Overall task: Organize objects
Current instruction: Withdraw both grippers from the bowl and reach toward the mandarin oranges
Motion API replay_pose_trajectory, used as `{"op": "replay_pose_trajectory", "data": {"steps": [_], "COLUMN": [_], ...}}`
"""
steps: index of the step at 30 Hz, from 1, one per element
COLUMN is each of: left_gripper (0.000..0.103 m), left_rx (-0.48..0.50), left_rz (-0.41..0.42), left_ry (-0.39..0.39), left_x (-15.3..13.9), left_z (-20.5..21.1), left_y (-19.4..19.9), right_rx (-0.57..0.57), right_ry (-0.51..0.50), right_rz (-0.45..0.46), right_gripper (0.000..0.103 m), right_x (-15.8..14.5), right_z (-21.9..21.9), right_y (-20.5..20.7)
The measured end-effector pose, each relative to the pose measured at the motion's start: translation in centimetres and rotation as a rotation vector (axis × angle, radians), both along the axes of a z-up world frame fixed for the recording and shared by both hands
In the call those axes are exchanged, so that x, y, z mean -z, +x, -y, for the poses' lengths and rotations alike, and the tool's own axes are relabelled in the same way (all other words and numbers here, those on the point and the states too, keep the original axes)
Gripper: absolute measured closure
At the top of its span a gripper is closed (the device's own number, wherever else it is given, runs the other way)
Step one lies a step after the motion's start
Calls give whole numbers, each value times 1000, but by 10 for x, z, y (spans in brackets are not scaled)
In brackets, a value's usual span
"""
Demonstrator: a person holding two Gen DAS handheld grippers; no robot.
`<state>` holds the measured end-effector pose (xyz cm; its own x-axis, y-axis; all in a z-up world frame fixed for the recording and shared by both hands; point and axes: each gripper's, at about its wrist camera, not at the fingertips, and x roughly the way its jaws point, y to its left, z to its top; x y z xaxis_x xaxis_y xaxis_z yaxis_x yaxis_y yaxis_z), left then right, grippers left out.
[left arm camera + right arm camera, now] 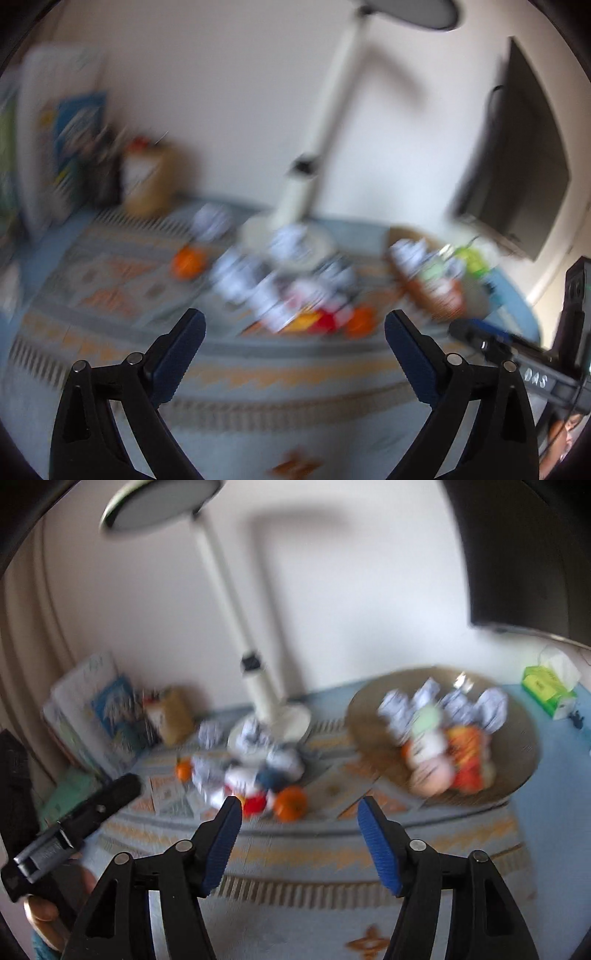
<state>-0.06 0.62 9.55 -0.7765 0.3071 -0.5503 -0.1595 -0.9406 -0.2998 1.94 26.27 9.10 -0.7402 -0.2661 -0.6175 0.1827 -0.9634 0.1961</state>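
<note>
- Plainly both grippers are empty: the left gripper (295, 325) has its dark blue ribbed fingers (181, 354) spread very wide, and the right gripper (300, 816) has its brighter blue fingers (221, 845) parted about half as far, with nothing between either pair.
- Both hover above the near edge of the desk, which is covered by a pale blue woven cloth with orange zigzag bands (332, 853).
- Loose things to be sorted lie in a heap ahead of the fingers: crumpled white-and-blue paper wrappers (251, 760), a small red object (255, 805) and a round orange fruit (291, 803); a second orange fruit (183, 770) sits farther left.
- A wide, shallow brown bowl (517, 746) to the right of the heap already holds wrappers and orange items.
- The nearest orange fruit lies just beyond the right gripper's tips, slightly left of its centre line; being round, it has no long axis to align with.
- In the left view the same fruit (360, 321) sits toward the right finger, so the right hand looks better placed, with the bowl on its own side.
- Blur hides finer detail.
</note>
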Motion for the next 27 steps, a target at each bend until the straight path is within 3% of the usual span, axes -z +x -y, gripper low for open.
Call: {"op": "replay_pose_trajectory", "data": {"steps": [3, 6, 15, 27], "left_gripper": [5, 5, 5, 5], "left_rx": [-36, -68, -42, -39], "left_rz": [46, 46, 60, 88], "left_ry": [72, 85, 41, 58], "left_x": [37, 47, 51, 55], "left_z": [25, 34, 26, 28], "left_y": [6, 7, 8, 4], "right_rx": [11, 19, 61, 78], "right_ry": [51, 100, 81, 97], "right_rz": [17, 17, 42, 31], "right_gripper": [39, 39, 24, 22], "right_x": [37, 56, 63, 62], "right_z": [19, 24, 12, 11], "right_y": [-3, -4, -13, -13]}}
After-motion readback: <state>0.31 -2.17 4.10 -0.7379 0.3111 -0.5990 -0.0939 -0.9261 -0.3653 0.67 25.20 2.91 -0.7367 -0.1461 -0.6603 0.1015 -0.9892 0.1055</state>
